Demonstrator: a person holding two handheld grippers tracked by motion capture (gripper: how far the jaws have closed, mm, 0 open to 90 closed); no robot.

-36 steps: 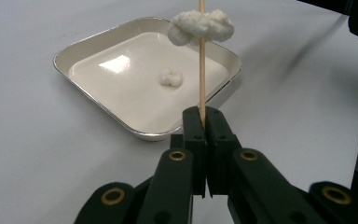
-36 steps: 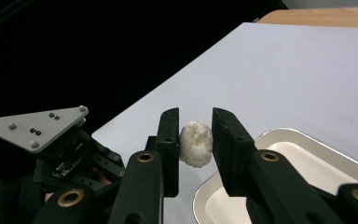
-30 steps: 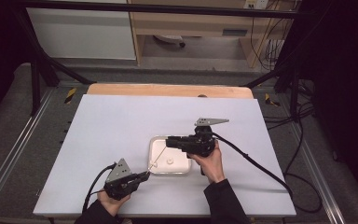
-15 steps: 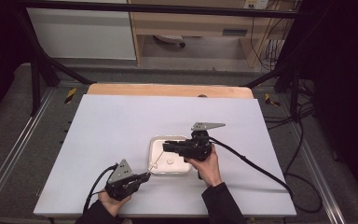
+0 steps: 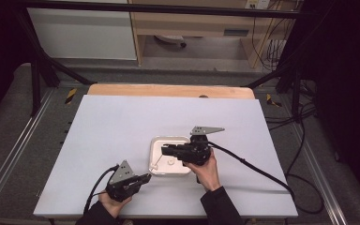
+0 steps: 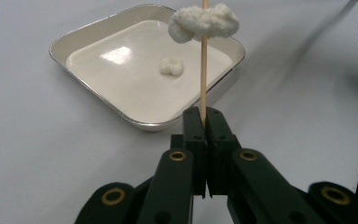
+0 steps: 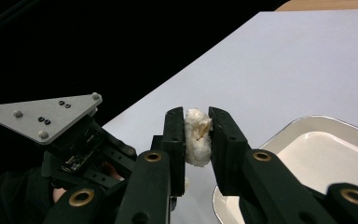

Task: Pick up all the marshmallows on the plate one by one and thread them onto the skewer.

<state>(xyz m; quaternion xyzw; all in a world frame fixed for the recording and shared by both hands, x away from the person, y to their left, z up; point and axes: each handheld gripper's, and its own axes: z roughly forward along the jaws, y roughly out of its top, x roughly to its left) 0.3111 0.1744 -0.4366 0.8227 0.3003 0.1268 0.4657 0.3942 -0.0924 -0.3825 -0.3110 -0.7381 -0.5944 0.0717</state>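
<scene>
My left gripper [image 6: 204, 116] is shut on the lower end of a thin wooden skewer [image 6: 203, 79], which rises over the white tray's [image 6: 56, 46] near rim. A fluffy white piece [image 6: 204, 22] is threaded high on the skewer. Another white piece [image 6: 171, 66] lies in the tray. My right gripper [image 7: 196, 116] is shut on a white piece [image 7: 196, 140] with a tan spot in it. Beyond it I see the left gripper [image 7: 74, 140]. From above, the right gripper [image 5: 165, 150] hovers over the tray [image 5: 168, 139], and the left gripper [image 5: 146, 177] sits at the tray's near left corner.
The tray rests on a large white table top [image 5: 122, 126] with a wooden strip [image 5: 168, 90] along its far edge. The right gripper's cable [image 5: 258, 171] trails off to the right across the table. Black frame bars stand around the table.
The right gripper has come a little nearer and leftward over the tray, toward the skewer's top. The left gripper has stayed where it was.
</scene>
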